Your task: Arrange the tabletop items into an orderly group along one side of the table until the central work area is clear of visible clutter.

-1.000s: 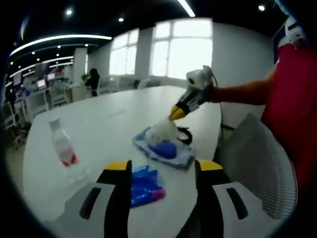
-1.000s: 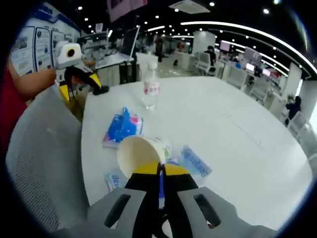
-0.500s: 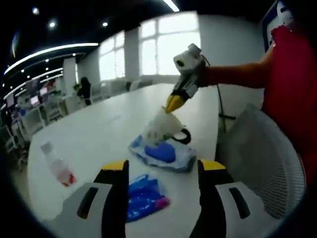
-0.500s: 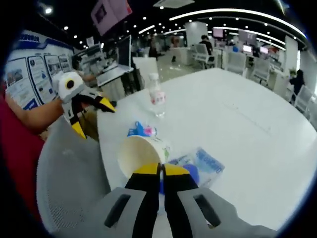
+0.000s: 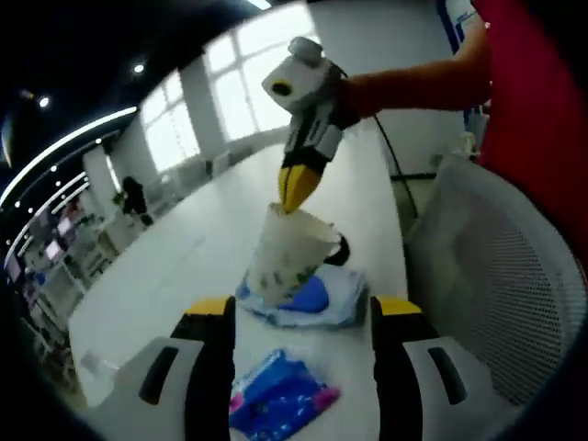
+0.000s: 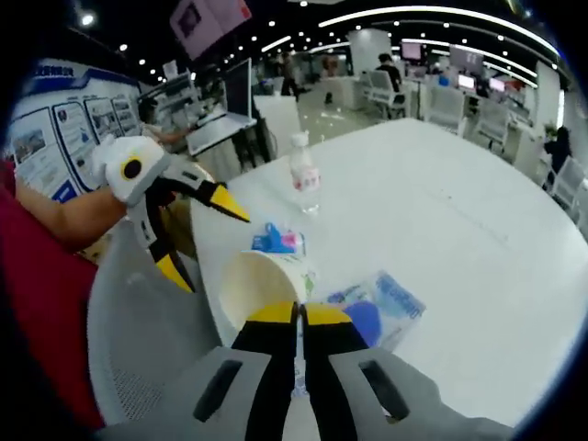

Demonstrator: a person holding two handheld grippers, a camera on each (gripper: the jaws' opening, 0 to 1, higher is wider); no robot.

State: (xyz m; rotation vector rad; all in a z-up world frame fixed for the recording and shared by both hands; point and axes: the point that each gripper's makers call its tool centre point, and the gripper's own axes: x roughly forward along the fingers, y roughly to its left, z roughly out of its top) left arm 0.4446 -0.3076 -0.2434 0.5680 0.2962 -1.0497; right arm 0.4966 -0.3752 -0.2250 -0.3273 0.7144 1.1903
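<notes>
The right gripper (image 6: 296, 317) had its jaws pinched on the paper cup's (image 5: 287, 257) rim, holding it above the blue packets (image 5: 308, 296) (presumably to carry it sideways); the left gripper (image 5: 301, 317) hung wide open, empty, over the worktop (image 6: 441, 211).

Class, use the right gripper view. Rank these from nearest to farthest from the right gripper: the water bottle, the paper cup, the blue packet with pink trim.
1. paper cup: its rim is pinched in the right gripper, just above the jaws.
2. blue packet with pink trim: on the table beyond the cup.
3. water bottle: upright, farther back on the table.
</notes>
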